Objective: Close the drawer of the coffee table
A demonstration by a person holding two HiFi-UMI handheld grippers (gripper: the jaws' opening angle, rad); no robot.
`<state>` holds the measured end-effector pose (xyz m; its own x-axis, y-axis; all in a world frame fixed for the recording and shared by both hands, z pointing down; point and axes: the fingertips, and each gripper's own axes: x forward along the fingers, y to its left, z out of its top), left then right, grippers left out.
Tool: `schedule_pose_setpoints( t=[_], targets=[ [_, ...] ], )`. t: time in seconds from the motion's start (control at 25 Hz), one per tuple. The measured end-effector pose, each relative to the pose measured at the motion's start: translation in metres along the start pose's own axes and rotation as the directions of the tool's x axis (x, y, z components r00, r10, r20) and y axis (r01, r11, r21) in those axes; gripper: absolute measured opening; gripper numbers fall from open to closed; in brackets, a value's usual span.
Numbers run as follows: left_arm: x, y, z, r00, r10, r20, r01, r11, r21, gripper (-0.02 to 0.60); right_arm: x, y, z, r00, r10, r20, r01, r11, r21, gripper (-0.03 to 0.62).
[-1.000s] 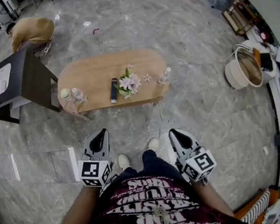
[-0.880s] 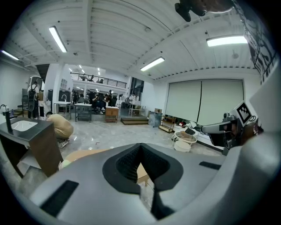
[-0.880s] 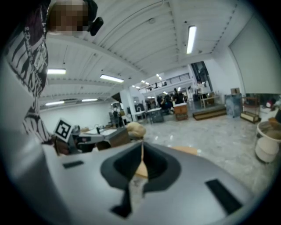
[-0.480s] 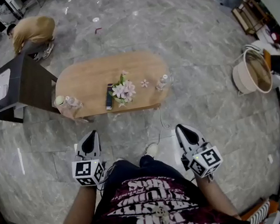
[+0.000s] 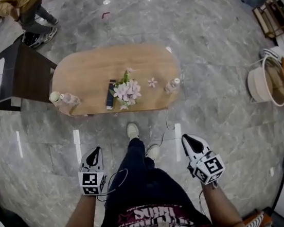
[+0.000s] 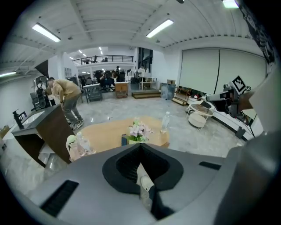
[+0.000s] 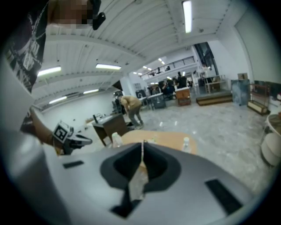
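The oval wooden coffee table [image 5: 90, 73] stands ahead of me on the marble floor, with a flower bunch [image 5: 126, 91], a dark remote [image 5: 110, 94] and small bottles [image 5: 172, 84] on top. A pale piece [image 5: 74, 109] juts from under its near left edge; I cannot tell whether that is the drawer. My left gripper [image 5: 95, 152] and right gripper [image 5: 187, 138] hang low on either side of my legs, both shut and empty, well short of the table. The left gripper view looks over its shut jaws [image 6: 140, 147] at the table [image 6: 105, 132]; the right gripper [image 7: 143, 145] faces the table [image 7: 169, 139] too.
A dark cabinet [image 5: 22, 74] stands left of the table, and a person in a tan top [image 5: 21, 7] stands behind it. A round white basket table [image 5: 267, 81] sits at the right. My shoes [image 5: 133, 131] are just short of the table's near edge.
I have stepped closer to the table, one foot now forward. Both grippers have sunk lower beside my legs. The person in tan has moved toward the upper left.
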<state>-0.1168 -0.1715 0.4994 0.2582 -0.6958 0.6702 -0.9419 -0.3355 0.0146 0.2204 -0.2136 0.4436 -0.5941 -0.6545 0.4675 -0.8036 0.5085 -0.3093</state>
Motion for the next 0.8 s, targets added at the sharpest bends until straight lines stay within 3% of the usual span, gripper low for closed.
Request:
schedule_pose_setpoints(
  t=[0.28, 0.6, 0.68, 0.8],
  targets=[
    [0.107, 0.035, -0.053, 0.998, -0.019, -0.06, 0.022, 0.999, 0.047, 0.021, 0.085, -0.049, -0.048, 0.996, 0.01, -0.091, -0.014, 0.999, -0.049, 0.035],
    [0.22, 0.037, -0.16, 0.972, -0.091, -0.216, 0.105, 0.993, 0.05, 0.029, 0.157, -0.113, -0.167, 0.955, -0.007, -0.298, -0.045, 0.984, -0.17, 0.035],
    [0.25, 0.039, -0.182, 0.96, -0.126, -0.25, 0.142, 0.989, 0.047, 0.103, 0.178, -0.133, -0.203, 0.943, -0.016, -0.332, -0.051, 0.98, -0.194, 0.037],
    [0.294, 0.046, -0.217, 0.942, -0.149, -0.301, 0.183, 0.979, 0.087, 0.143, 0.202, -0.163, -0.257, 0.912, -0.05, -0.407, -0.061, 0.965, -0.255, 0.037]
  ],
)
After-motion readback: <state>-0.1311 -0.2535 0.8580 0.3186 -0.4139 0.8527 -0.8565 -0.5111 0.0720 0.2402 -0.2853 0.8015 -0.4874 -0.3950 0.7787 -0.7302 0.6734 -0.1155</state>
